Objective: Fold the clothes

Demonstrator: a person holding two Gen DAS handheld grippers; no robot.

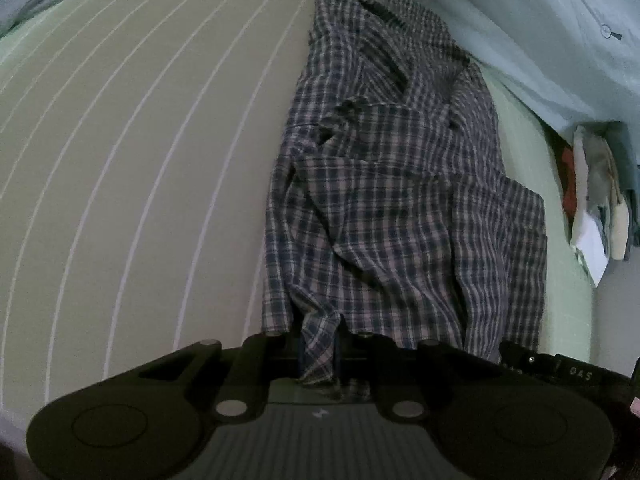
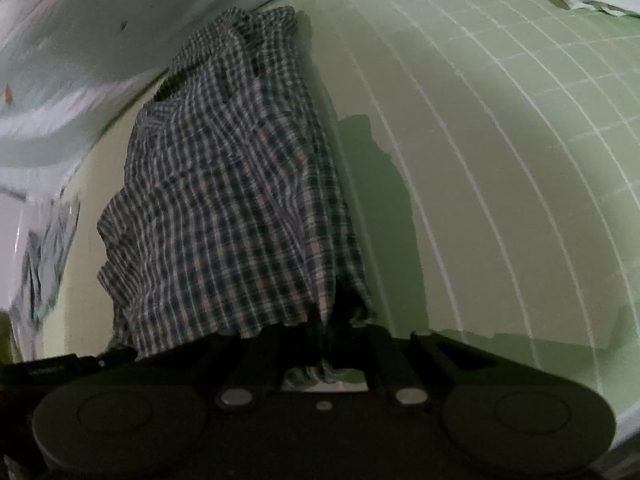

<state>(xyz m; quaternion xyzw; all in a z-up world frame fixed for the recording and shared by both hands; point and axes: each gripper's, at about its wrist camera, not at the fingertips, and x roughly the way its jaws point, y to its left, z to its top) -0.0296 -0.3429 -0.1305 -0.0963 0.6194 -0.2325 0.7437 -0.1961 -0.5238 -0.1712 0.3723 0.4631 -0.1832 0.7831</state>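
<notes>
Shirt: plaid shirt (image 1: 400, 200) lies lengthwise on the green mat (image 1: 140, 160), sides seemingly folded in.
Left gripper (image 1: 318, 354): pinching the near hem.
Right gripper (image 2: 328, 344): pressed together on the hem too.
Done: narrowing into a strip — apparently.
Left: carry the hem toward the collar, then flatten.

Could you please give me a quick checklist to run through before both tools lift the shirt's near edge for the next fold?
1. Left tool shut on the shirt edge: ok.
2. Right tool shut on the shirt: ok.
3. How many fabric layers each tool holds: cannot tell.
4. Shirt lying smooth: not ok, creased and bunched.
5. Bare mat beside the shirt: ok.
6. Pile at the mat's edge apart from the shirt: ok.
</notes>
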